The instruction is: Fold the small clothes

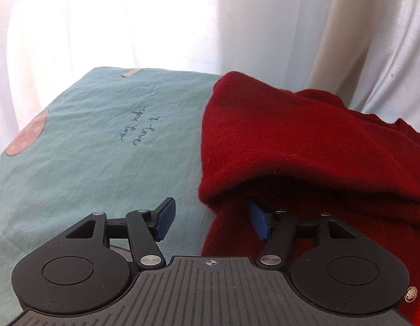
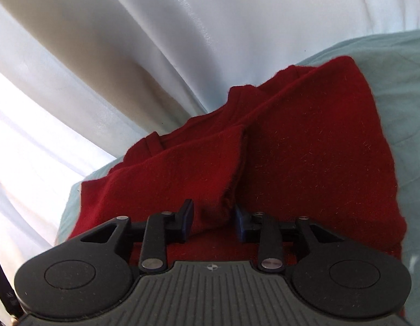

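On top of a pale blue-green sheet [image 1: 82, 163], with white curtain [image 1: 128, 27] behind: red woollen garment [image 1: 305, 141], already doubled over at least once, thick rounded fold along its edge. Probably midway through the folding; lower layer not yet covered, final tidy shape not reached. Seen only from left wrist: handwritten words [image 1: 139, 130] printed on the sheet, pink spotted patch [image 1: 28, 133], small metal button [image 1: 410, 293] on the garment. Seen only from right wrist: narrower folded strip, perhaps a sleeve [image 2: 182, 163], lying across the body. Left gripper [image 1: 210, 217] wide apart, holding nothing, one finger tucked under the fold. Right gripper [image 2: 214, 217] partly apart around the strip's end; real grip cannot be judged.
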Available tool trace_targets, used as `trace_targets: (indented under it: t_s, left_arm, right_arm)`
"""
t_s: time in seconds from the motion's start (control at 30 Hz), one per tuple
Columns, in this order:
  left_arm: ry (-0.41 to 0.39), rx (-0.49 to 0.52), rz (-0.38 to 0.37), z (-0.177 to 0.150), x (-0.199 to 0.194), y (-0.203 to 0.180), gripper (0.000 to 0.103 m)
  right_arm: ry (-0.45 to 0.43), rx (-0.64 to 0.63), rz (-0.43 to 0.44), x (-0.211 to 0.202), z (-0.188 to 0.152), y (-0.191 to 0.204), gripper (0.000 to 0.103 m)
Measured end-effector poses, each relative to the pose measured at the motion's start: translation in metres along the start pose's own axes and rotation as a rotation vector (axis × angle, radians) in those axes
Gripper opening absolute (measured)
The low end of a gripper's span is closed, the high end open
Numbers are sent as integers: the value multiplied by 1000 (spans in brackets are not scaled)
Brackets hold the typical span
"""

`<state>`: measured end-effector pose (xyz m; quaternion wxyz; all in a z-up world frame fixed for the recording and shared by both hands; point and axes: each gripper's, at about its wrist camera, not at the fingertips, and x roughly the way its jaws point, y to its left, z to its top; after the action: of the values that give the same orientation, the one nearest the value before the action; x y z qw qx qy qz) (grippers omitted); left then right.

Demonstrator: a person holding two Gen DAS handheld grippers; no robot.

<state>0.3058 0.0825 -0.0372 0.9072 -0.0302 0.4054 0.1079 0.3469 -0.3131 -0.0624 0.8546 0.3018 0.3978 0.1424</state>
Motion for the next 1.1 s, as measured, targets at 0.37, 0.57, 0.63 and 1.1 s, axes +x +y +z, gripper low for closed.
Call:
trace_targets:
  t_s: [0.37, 0.57, 0.63, 1.1]
  left_arm:
    - [11, 16, 18, 3, 11, -5, 65]
    - [4, 3, 24, 7, 9, -5, 66]
    - [7, 3, 25, 7, 9, -6, 66]
    - [22, 0, -1, 6, 11, 0, 72]
  right_arm:
    - [-20, 31, 67, 19, 16, 11, 14]
    - [-195, -125, 11, -26, 24, 35, 13]
    - [-220, -137, -9, -35, 26, 35, 13]
    - [-211, -179, -266, -24, 18, -9, 12]
